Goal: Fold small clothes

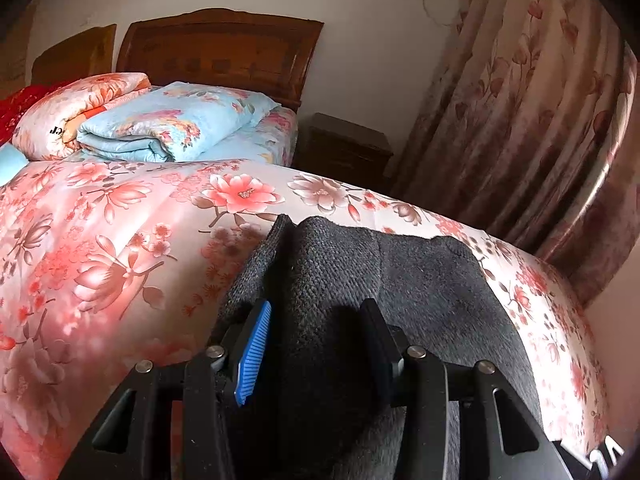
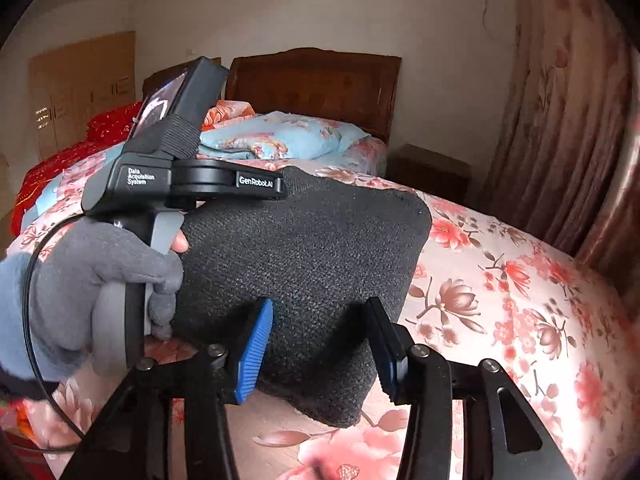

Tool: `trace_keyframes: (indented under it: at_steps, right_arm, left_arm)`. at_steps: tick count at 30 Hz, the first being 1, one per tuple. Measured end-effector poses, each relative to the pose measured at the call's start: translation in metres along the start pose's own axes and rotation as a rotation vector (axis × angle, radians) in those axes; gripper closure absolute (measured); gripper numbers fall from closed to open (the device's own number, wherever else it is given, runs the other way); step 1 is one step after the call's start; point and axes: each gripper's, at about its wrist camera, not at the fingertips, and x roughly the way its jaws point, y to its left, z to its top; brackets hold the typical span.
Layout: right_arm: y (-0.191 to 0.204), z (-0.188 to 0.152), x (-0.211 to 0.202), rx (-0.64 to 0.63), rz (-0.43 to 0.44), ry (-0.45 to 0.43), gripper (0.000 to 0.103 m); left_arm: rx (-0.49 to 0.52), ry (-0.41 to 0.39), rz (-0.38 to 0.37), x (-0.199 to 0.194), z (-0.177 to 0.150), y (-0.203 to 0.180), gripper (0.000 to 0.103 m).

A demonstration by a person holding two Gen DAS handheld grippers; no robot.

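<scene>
Looking down my left gripper (image 1: pixel 316 354), I see the dark grey knitted garment (image 1: pixel 360 280) bunched between its fingers, the blue ribbed pad (image 1: pixel 254 354) on one side and the black pad on the other, both pressing into the fabric at roughly half their spread. The cloth drapes from there across the pink floral bedspread (image 1: pixel 120 248), near the bed's edge.

From my right gripper (image 2: pixel 320 350), the same garment (image 2: pixel 304 256) shows as a thick folded slab lifted off the bedspread (image 2: pixel 500 280). It sits between my right fingers, about half apart; the blue pad (image 2: pixel 256 354) looks to touch its edge, but I cannot tell whether the black side presses on it, so I cannot call this a grip.

In the right view, a hand in a grey fingerless glove (image 2: pixel 100 276) holds the left device by its handle, a black cable (image 2: pixel 30 320) looping below.

Farther back lie a folded light-blue floral quilt (image 1: pixel 168 124), a pink one (image 1: pixel 76 108) beside it, the wooden headboard (image 1: pixel 224 48), and floral curtains (image 1: pixel 532 112).
</scene>
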Motion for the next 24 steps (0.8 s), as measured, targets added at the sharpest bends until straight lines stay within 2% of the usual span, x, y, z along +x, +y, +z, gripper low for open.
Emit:
trace_keyframes:
  at_steps: [5, 7, 8, 11, 16, 17, 19, 20, 22, 23, 24]
  right_arm:
    - [-0.009, -0.001, -0.025, 0.036, 0.004, -0.057, 0.0]
    - [-0.014, -0.003, -0.039, 0.06, 0.017, -0.096, 0.0]
    - [-0.015, -0.003, -0.043, 0.069, 0.022, -0.109, 0.0]
    - [-0.015, -0.003, -0.049, 0.078, 0.037, -0.14, 0.0]
    - [-0.013, -0.012, -0.021, 0.074, 0.063, -0.022, 0.0]
    - [-0.014, -0.014, -0.02, 0.08, 0.059, -0.015, 0.0]
    - [-0.019, -0.015, -0.031, 0.11, 0.079, -0.061, 0.0]
    - [-0.021, -0.013, -0.037, 0.115, 0.075, -0.077, 0.0]
    - [-0.025, -0.011, -0.054, 0.119, 0.05, -0.112, 0.0]
    - [-0.024, -0.012, -0.06, 0.122, 0.044, -0.122, 0.0]
    - [-0.025, -0.016, -0.066, 0.134, 0.03, -0.135, 0.0]
  left_arm:
    - [0.055, 0.002, -0.008, -0.041, -0.01, -0.008, 0.053]
    - [0.117, -0.011, -0.006, -0.059, -0.021, -0.017, 0.046]
    - [0.171, -0.012, 0.001, -0.067, -0.031, -0.023, 0.045]
    - [0.251, 0.027, 0.055, -0.068, -0.052, -0.029, 0.045]
    - [0.224, 0.007, 0.051, -0.085, -0.055, -0.017, 0.045]
    - [0.216, -0.013, 0.05, -0.095, -0.054, -0.016, 0.045]
    - [0.217, -0.066, 0.048, -0.117, -0.053, -0.016, 0.045]
    - [0.222, -0.106, 0.059, -0.131, -0.053, -0.016, 0.043]
    - [0.246, -0.172, 0.129, -0.15, -0.058, -0.018, 0.026]
    - [0.264, -0.2, 0.191, -0.156, -0.063, -0.02, 0.017]
    - [0.278, -0.213, 0.239, -0.16, -0.068, -0.021, 0.017]
